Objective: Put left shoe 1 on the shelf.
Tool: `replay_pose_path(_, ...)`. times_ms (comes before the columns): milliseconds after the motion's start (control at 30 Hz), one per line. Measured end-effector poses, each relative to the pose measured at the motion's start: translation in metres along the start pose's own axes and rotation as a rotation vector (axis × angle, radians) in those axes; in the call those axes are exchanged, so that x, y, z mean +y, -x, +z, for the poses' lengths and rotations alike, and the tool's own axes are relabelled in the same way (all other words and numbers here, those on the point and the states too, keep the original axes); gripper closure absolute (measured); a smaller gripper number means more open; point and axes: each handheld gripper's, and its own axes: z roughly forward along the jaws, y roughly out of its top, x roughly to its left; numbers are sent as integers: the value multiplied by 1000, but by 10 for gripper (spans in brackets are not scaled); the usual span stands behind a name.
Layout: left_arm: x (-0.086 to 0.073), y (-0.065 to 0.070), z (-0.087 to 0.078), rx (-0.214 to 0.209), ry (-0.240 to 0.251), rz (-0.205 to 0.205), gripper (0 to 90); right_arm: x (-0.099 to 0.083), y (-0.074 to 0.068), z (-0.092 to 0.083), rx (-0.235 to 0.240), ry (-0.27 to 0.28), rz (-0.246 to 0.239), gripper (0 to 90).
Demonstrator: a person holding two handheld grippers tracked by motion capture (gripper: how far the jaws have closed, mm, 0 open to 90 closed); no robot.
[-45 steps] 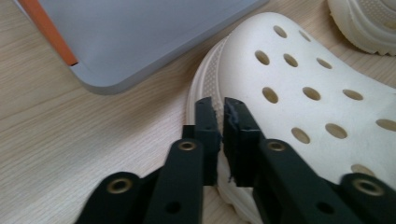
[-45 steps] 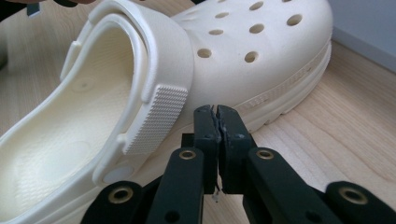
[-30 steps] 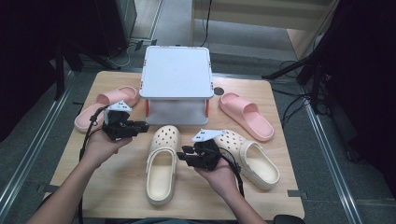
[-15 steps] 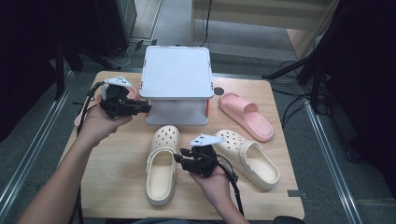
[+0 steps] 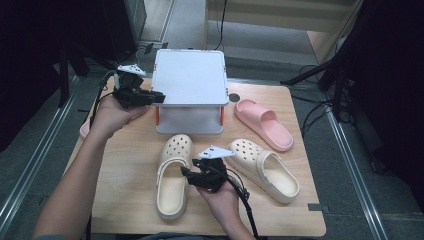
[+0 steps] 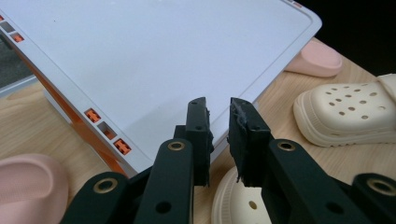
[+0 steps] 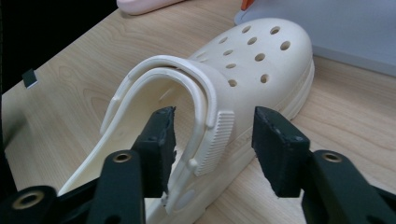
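On the wooden table point(image 5: 125, 165) stands a white box with orange clips point(image 5: 190, 80), near the far edge. In front of it lie two cream clogs: the left clog point(image 5: 172, 175) and the right clog point(image 5: 265, 167), a little apart from each other. A pink slipper point(image 5: 262, 122) lies to the right of the box, and another pink slipper point(image 5: 85, 129) is mostly hidden under the person's left forearm.

The left gripper view shows the flat lid of the box closely, with small orange and grey slots along its rim, which the high view is too far away to show. The right gripper view shows the ribbed end of the heel strap point(image 7: 217, 135) of the left clog, a detail too small to see from above.

The left gripper point(image 5: 150, 96) is held at the left front corner of the box, above the lid. Its jaws have just been closing; the gap is narrow and nothing is between them. The right gripper point(image 5: 186, 175) is at the heel side of the left clog. Its jaws have just been opening and now stand wide on both sides of the strap, with the pads not pressing on it.
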Motion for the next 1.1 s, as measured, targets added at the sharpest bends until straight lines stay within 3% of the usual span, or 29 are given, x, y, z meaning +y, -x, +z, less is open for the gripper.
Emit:
replay_pose_path(233,0,-6,8,32,-24,4,782,-6,-7,14,-15,-12,28,477)
replay_pose_path(467,-1,-8,10,35,-13,4,784,-9,-2,28,-51,-25,61,502)
replay_pose_path(600,-1,-8,10,38,-8,8,782,-8,0,28,-43,-25,77,540)
replay_pose_path(667,-2,-8,10,43,-6,14,767,-7,0,25,-40,-19,85,650)
replay_pose_path(800,-2,-8,10,44,-4,14,768,-6,2,22,-59,1,89,740)
replay_pose_path(1100,-3,-7,10,56,7,16,776,9,12,15,-76,20,79,777)
